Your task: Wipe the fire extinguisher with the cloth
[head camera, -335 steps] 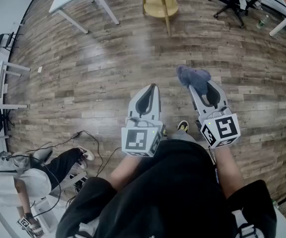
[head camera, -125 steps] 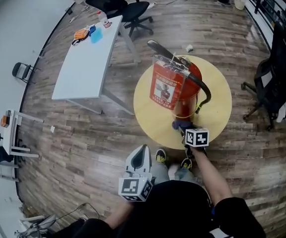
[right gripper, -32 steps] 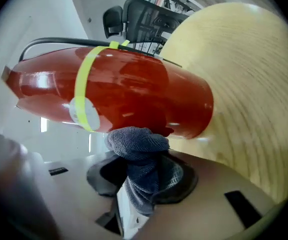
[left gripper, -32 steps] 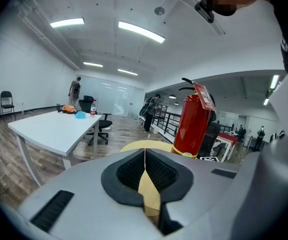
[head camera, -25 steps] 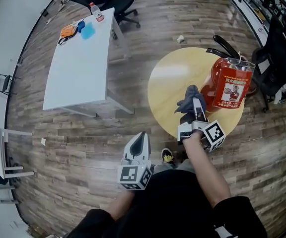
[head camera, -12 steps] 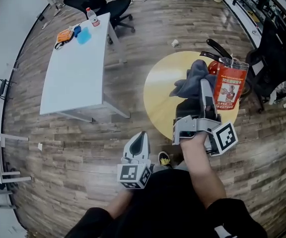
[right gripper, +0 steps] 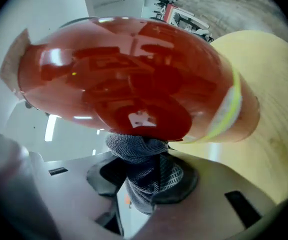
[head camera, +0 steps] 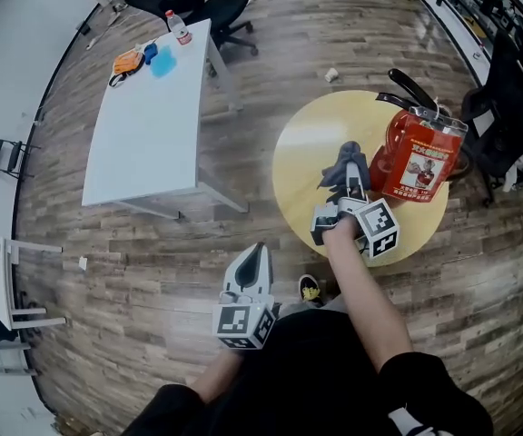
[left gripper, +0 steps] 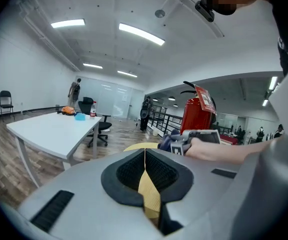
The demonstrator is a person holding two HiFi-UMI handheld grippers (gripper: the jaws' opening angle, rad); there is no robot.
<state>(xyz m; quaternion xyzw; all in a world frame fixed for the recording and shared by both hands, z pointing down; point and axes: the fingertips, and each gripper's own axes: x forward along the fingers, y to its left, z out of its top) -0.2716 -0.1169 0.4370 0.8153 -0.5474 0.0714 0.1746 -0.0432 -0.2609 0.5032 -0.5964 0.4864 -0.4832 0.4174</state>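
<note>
Right hand-held gripper, clamped on the cloth, presses it against the fire extinguisher, whose label is unreadable; left hand-held gripper is closed and empty.

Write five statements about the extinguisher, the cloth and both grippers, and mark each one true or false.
1. The right gripper is shut on the cloth. True.
2. The fire extinguisher is on the floor. False: it is on the round yellow table.
3. The left gripper has its jaws together with nothing between them. True.
4. The cloth lies loose on the round yellow table. False: the right gripper holds it close against the extinguisher's red body.
5. The left gripper grips the extinguisher's handle. False: it is down by the person's body, apart from the round yellow table.
</note>
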